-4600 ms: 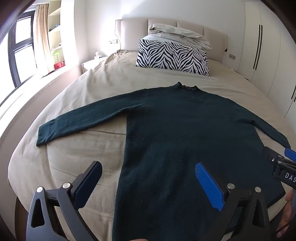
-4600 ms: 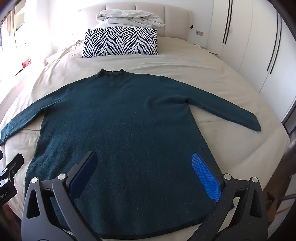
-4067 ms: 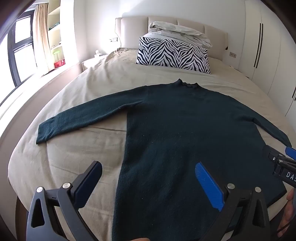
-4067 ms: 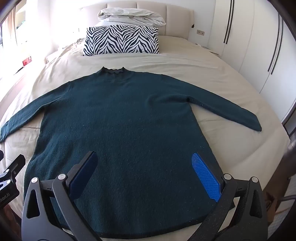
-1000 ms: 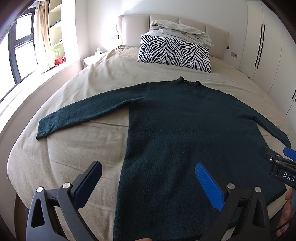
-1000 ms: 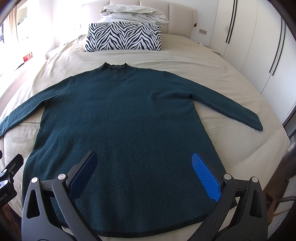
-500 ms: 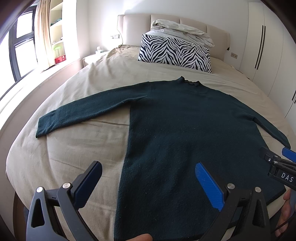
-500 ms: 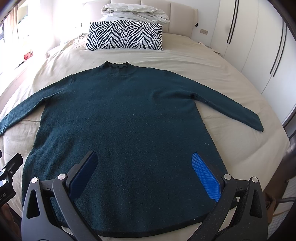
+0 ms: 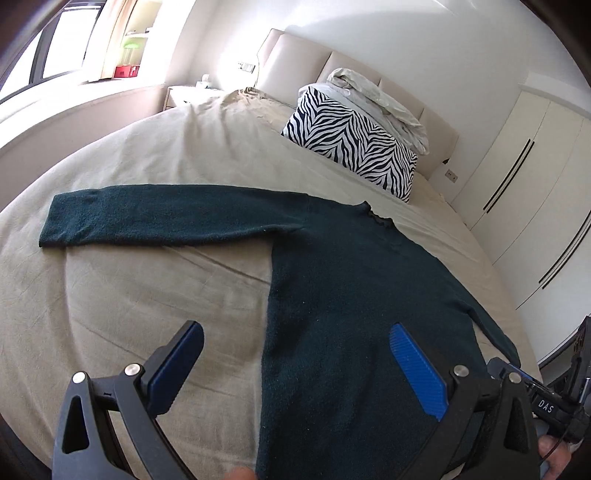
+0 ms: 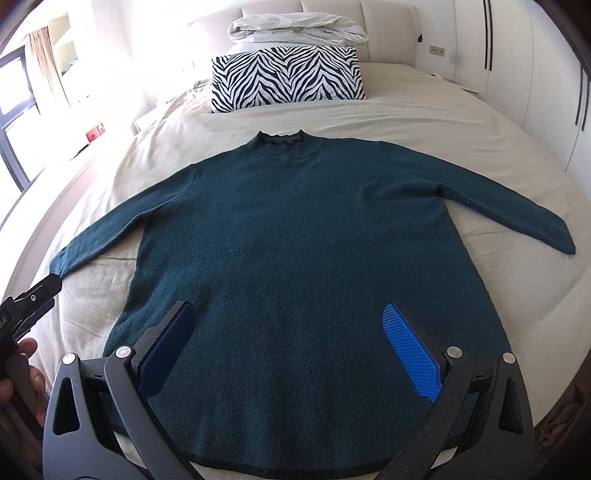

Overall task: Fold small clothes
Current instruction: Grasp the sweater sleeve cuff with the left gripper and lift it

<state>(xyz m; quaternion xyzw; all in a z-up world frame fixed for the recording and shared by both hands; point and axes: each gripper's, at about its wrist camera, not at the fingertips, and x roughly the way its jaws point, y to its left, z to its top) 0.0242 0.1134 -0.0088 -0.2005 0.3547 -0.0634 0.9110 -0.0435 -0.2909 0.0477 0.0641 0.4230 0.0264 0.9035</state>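
Note:
A dark teal long-sleeved sweater (image 10: 303,240) lies flat and face up on the beige bed, collar toward the headboard, both sleeves spread outward. In the left wrist view the sweater (image 9: 354,295) shows its left sleeve (image 9: 155,218) stretched out to the left. My left gripper (image 9: 295,365) is open and empty, above the sweater's lower left side edge. My right gripper (image 10: 291,343) is open and empty, above the lower middle of the body near the hem. Each gripper shows at the other view's edge.
A zebra-striped pillow (image 10: 286,75) with a folded white duvet (image 10: 295,29) on it lies at the headboard. The beige bed sheet (image 9: 140,295) extends left of the sweater. White wardrobes (image 9: 535,206) stand at the right, a window (image 9: 55,44) at the left.
My left gripper has swung left and forward, so the left sleeve now lies ahead of it. My right gripper has shifted left and a little closer over the sweater's body. The sweater has not moved.

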